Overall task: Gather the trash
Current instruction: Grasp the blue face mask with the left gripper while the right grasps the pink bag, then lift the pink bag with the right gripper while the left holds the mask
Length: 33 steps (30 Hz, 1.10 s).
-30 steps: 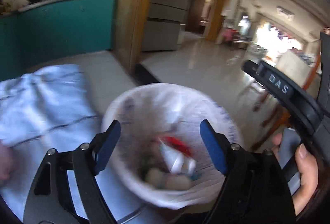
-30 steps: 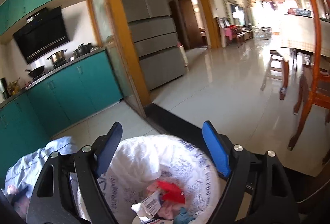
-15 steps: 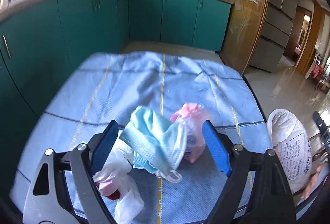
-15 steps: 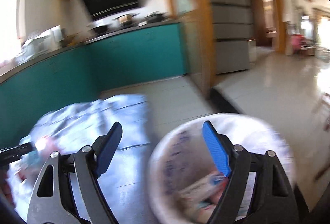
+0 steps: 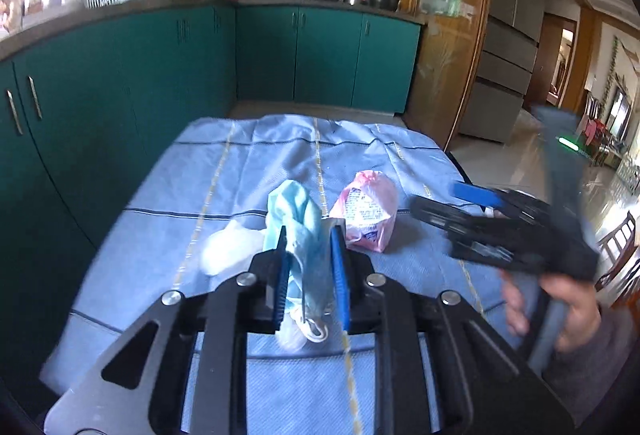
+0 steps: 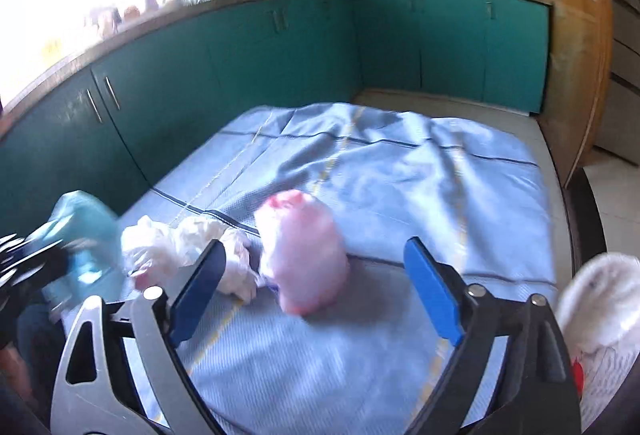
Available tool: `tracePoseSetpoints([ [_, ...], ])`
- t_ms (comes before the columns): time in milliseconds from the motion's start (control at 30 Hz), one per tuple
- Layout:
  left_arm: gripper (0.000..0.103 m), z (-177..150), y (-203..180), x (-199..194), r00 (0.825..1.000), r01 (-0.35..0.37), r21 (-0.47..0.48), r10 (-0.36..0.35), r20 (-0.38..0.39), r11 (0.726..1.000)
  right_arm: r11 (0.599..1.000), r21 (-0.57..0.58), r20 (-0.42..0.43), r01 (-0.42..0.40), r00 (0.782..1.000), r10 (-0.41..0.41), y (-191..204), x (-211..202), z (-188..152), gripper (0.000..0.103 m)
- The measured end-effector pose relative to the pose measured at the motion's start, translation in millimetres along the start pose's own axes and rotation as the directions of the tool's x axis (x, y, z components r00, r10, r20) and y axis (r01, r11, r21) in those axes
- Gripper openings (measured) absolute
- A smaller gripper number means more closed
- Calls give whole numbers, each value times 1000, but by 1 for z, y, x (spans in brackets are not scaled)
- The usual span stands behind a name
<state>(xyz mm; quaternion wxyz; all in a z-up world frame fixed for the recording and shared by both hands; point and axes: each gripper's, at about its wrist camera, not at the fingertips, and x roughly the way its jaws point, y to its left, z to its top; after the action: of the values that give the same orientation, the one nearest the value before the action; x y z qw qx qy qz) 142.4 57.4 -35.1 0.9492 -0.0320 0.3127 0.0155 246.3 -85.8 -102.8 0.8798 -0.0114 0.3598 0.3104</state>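
Note:
On the blue cloth (image 5: 360, 155) lie a pink plastic packet (image 5: 368, 215), a crumpled white plastic bag (image 5: 228, 247) and a light blue face mask (image 5: 294, 207). My left gripper (image 5: 309, 235) is shut on the mask, whose ear loop dangles below the pads. In the right wrist view my right gripper (image 6: 315, 247) has its jaws opening wide, with the pink packet (image 6: 300, 251) just ahead between the fingers, untouched. The white bag (image 6: 180, 239) lies left of it. The mask (image 6: 84, 223) shows blurred at the left edge. The white-lined trash bin (image 6: 600, 299) stands at the right.
Teal cabinets (image 5: 160, 75) wall in the cloth (image 6: 420, 171) on the left and at the back. A wooden door frame (image 5: 460, 55) and a grey fridge (image 5: 504, 67) stand at the right. A hand (image 5: 560, 299) holds the right gripper (image 5: 480, 211) over the cloth's right side.
Both grippers swung away from the bin to the cloth. The left one came down over the blue mask and shut on it. The right one spread its jaws wider near the pink packet.

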Motion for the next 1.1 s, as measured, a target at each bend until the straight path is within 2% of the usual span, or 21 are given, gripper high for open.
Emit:
tracePoseSetpoints([
  [100, 20, -4, 1, -11, 1000, 4, 14, -3, -10, 1000, 1000, -31, -92, 1, 996, -4, 10, 29, -1, 89],
  [167, 21, -8, -1, -12, 1000, -3, 35, 4, -24, 999, 999, -21, -101, -26, 995, 24, 9, 34, -4, 89],
  [200, 21, -10, -2, -11, 1000, -7, 43, 8, -30, 999, 999, -10, -99, -44, 994, 42, 8, 34, -6, 80],
  [233, 21, -11, -3, -11, 999, -11, 49, 12, -37, 999, 999, 1, -102, -55, 993, 55, 8, 35, -7, 60],
  [267, 21, -14, -3, -11, 999, -9, 53, 11, -43, 999, 998, 11, -108, -61, 992, 62, 8, 34, -7, 51],
  [333, 21, -17, -3, -12, 999, -6, 50, 8, -46, 999, 996, 29, -97, -84, 992, 87, 9, 30, -9, 44],
  [500, 21, -18, -2, -17, 999, -6, 45, 7, -39, 999, 997, 10, -24, -71, 997, 71, 16, -6, -18, 42],
  [667, 21, -21, -9, -14, 998, 43, 52, -41, -39, 998, 1000, -21, 82, 7, 997, -5, -1, -61, -25, 42],
  [733, 21, -26, -14, -7, 996, 69, 53, -66, -62, 996, 999, 6, 90, 45, 995, -45, -17, -70, -32, 42],
  [900, 21, -37, -24, 14, 988, 98, 50, -92, -122, 994, 996, 67, 80, 57, 995, -62, -43, -75, -44, 40],
  [1100, 21, -46, -29, 29, 982, 97, 52, -87, -165, 994, 997, 43, 62, 57, 996, -59, -37, -67, -47, 40],
])
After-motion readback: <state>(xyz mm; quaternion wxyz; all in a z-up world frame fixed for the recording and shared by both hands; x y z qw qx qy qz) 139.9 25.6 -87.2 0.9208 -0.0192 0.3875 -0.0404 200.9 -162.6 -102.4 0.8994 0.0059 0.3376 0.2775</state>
